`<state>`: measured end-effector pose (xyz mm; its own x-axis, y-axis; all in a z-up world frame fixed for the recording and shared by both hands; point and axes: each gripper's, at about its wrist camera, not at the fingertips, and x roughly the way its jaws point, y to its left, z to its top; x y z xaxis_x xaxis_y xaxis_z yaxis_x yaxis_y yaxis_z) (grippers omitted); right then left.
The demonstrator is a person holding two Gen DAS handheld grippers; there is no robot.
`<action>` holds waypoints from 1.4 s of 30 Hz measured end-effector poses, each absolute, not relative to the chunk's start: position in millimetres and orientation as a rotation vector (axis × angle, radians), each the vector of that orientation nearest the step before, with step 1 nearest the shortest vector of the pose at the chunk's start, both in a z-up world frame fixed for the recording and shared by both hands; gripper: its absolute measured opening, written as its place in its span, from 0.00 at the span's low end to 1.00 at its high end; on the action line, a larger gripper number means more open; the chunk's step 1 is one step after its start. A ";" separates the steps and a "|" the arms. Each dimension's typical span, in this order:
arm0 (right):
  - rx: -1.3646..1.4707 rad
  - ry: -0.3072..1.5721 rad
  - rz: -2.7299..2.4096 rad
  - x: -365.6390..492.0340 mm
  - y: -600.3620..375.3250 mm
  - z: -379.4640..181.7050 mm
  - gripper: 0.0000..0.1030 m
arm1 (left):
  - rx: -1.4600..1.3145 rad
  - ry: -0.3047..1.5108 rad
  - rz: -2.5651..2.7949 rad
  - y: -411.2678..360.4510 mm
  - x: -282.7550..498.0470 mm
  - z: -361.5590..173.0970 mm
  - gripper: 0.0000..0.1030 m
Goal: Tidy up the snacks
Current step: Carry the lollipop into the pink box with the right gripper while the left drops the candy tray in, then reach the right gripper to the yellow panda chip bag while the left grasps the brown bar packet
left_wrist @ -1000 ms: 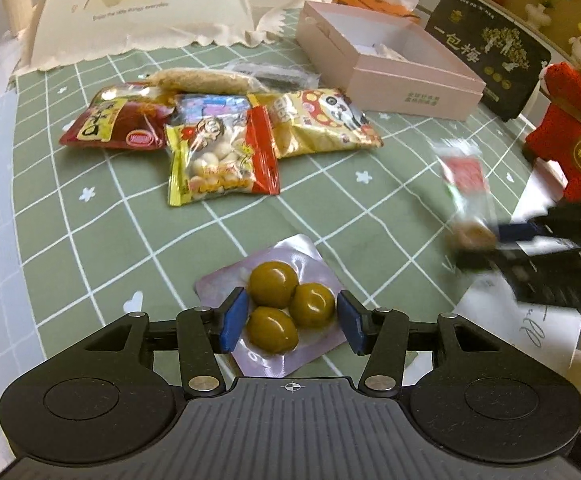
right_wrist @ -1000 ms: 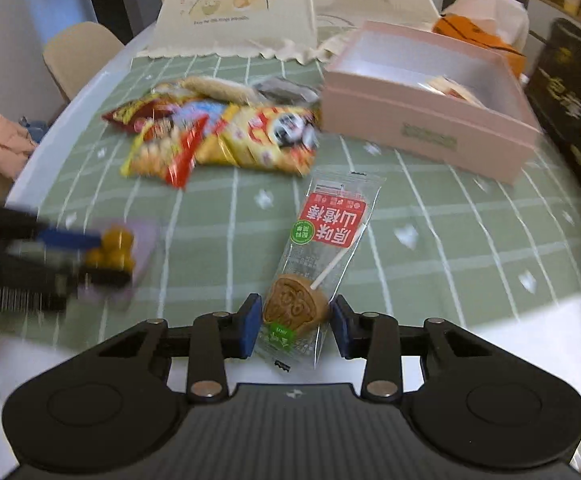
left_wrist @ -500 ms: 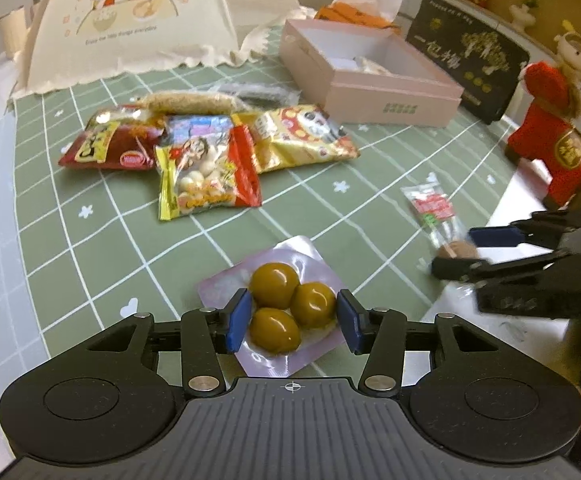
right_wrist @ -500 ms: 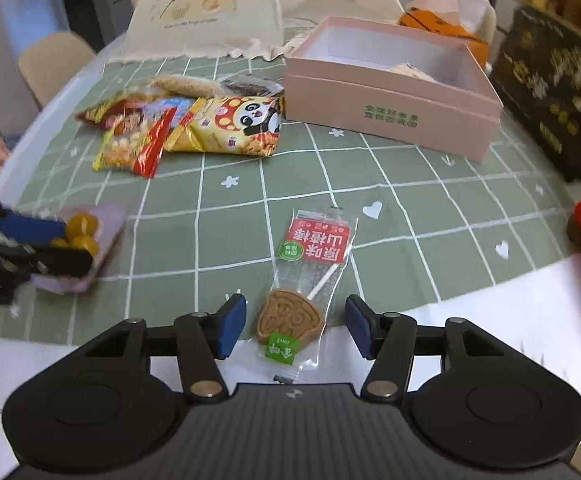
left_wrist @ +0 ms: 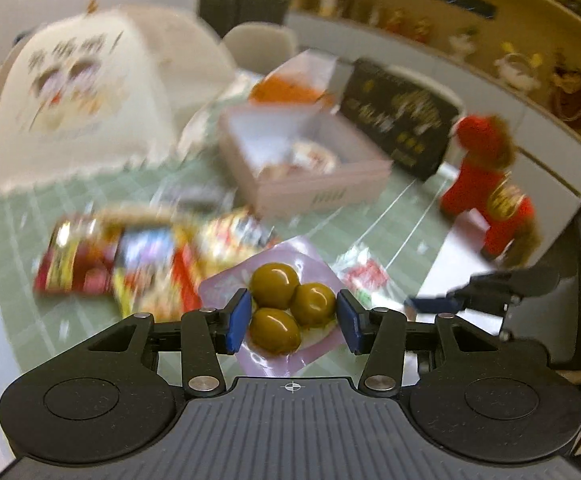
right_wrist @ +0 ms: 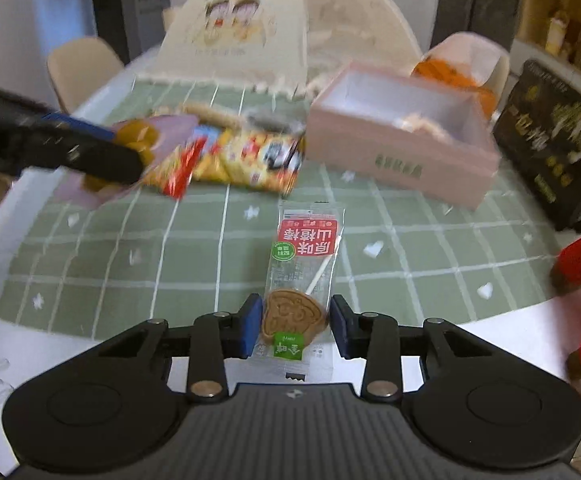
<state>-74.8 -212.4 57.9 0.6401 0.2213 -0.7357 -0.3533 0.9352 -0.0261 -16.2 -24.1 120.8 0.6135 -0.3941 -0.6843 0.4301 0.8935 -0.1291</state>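
Left gripper (left_wrist: 290,320) clamped on olive pack (left_wrist: 286,312), raised above the tablecloth (right_wrist: 410,248); pink box (right_wrist: 402,148) ahead-right near the far edge. Right gripper (right_wrist: 292,330) narrowly straddling lollipop packet (right_wrist: 302,272), lengthwise toward the box.

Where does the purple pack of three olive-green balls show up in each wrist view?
Left wrist: the purple pack sits bottom centre, between the left gripper fingers.
Right wrist: the same pack is at the left edge, lifted over the snack pile.
Shared landmark: the pink box.
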 end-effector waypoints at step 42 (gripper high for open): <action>-0.043 0.856 0.389 91.8 -201.0 109.7 0.54 | -0.468 0.832 -0.188 79.5 58.7 78.1 0.49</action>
<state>91.8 -201.0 109.7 0.5893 0.3171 -0.7431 -0.3516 0.9287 0.1174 58.7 79.5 78.1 0.6638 -0.3392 -0.6665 -0.0204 0.8827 -0.4695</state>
